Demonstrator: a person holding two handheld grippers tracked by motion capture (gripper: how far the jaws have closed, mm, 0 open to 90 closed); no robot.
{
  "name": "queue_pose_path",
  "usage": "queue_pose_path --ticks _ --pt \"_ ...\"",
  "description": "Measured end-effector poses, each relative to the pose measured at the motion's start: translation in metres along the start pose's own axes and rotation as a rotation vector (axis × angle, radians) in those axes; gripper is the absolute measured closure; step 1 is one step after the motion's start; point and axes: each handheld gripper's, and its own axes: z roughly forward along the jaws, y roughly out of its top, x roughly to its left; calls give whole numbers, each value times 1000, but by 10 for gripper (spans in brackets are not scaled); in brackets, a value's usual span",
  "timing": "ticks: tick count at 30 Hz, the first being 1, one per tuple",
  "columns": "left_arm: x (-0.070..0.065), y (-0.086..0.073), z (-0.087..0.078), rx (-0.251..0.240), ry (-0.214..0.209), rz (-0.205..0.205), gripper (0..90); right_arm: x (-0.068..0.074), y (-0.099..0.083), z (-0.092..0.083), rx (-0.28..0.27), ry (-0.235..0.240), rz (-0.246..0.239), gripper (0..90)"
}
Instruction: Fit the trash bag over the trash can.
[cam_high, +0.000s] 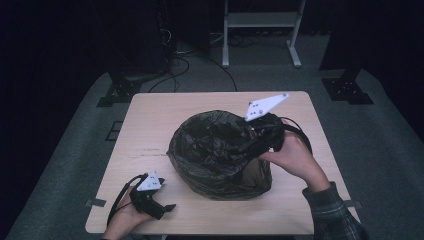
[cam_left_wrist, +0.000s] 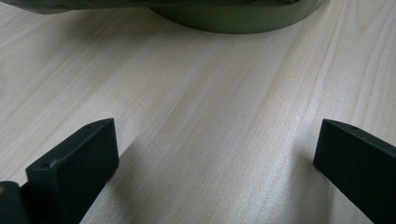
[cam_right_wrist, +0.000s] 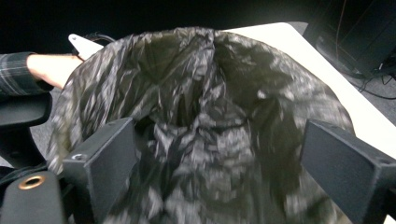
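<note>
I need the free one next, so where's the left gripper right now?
In the high view, the left gripper sits low at the table's near left corner, open, beside the black bag.

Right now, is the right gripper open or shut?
Open. The right gripper has its jaws set wide apart over the black bag, gripping nothing.

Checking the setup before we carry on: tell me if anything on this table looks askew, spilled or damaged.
Nothing stands out. The black bin bag drapes loosely over the bin mid-table, crumpled but with no visible tear or spill. The right gripper is open at its rim; the left gripper rests open on the table.
</note>
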Motion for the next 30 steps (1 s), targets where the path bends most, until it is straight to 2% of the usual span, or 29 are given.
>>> queue_pose_path --ticks 6,11,14,18,22,27,30 --pt "0 0 0 0 0 0 0 6 -36 -26 -52 -44 32 100" --pt "0 0 0 0 0 0 0 12 -72 -34 -80 -64 66 100" --pt "0 0 0 2 -1 0 0 14 -90 -34 -94 -82 78 100" --pt "0 0 0 2 -1 0 0 16 -115 -31 -102 -80 112 100" --pt "0 0 0 2 -1 0 0 20 -139 -26 -96 -89 119 99" --pt "0 0 0 0 0 -1 0 24 -170 -16 -94 -96 162 98" --pt "0 0 0 0 0 0 0 26 -185 -12 -99 -102 171 97"
